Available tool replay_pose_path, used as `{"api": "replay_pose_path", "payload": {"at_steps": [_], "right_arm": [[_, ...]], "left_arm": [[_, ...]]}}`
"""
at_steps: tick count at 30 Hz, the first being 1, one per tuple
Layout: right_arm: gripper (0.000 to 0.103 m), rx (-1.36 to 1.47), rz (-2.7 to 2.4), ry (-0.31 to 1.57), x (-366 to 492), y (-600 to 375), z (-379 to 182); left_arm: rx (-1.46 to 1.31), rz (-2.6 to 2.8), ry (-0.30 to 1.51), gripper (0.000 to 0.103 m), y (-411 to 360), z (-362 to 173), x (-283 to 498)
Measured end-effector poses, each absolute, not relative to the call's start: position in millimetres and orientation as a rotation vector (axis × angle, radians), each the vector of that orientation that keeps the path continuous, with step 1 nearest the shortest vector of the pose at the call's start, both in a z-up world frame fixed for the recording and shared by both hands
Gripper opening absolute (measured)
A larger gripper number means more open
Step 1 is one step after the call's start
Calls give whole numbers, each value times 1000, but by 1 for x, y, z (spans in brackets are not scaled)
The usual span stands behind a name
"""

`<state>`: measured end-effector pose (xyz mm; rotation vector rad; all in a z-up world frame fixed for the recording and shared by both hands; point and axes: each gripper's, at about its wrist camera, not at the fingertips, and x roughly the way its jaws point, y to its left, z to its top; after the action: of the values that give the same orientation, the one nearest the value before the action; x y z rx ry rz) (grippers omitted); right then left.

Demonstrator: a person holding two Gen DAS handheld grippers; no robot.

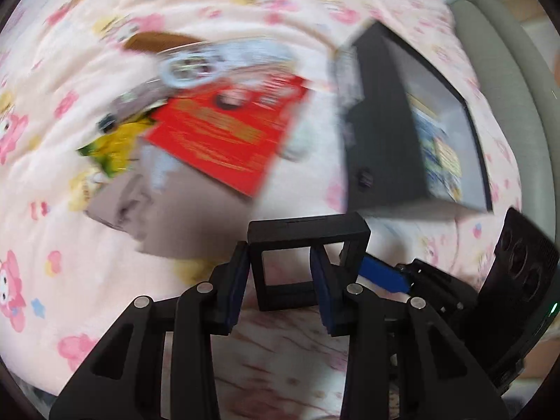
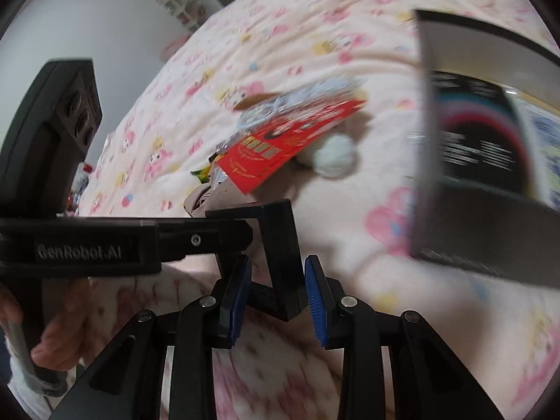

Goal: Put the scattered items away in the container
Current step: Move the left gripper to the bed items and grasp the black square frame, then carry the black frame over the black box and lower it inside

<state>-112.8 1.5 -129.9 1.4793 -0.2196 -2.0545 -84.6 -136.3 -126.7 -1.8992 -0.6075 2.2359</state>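
Note:
A black square frame [image 1: 308, 231] hangs over the pink patterned bedspread [image 1: 87, 17], held from two sides. My left gripper [image 1: 280, 273] is shut on it, blue pads against its two uprights. My right gripper [image 2: 278, 276] is shut on one bar of the same frame [image 2: 283, 245]; one of its blue fingers [image 1: 385, 276] shows behind the frame. The black box [image 1: 385, 133], the container, stands open on the right with a colourful print inside. A blurred heap lies beyond: a red packet [image 1: 227, 133], a white ring [image 1: 189, 66], a yellow-green wrapper [image 1: 112, 143], a white pompom [image 2: 336, 157].
A beige cloth [image 1: 147, 210] lies just past the frame. A person's hand [image 2: 59, 336] holds the left tool's handle. A grey padded edge [image 1: 507, 87] borders the bed on the right; a wall with a shelf [image 2: 182, 3] stands far left.

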Motion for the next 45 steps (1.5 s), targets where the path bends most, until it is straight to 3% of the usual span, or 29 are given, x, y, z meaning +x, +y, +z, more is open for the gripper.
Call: {"api": "replay_pose_path", "payload": {"at_steps": [9,16,36,45], "right_arm": [[28,1417,-2259,-290,-68,97,-99],[28,1512,-2331,-359,-65,158,-128],[28,1604,-2358,-564,-72,177,-167],[24,1592,-2375,-457,-70,159,-165]], "left_arm": [[-1698,2134,-537,34,-33,-113,-70],[-1694,2007,-532,34,27,-154,-91],[-1722,2121,-430,34,27,-162,-90],[-1716,2119,-371,32,43,-166,-88]]}}
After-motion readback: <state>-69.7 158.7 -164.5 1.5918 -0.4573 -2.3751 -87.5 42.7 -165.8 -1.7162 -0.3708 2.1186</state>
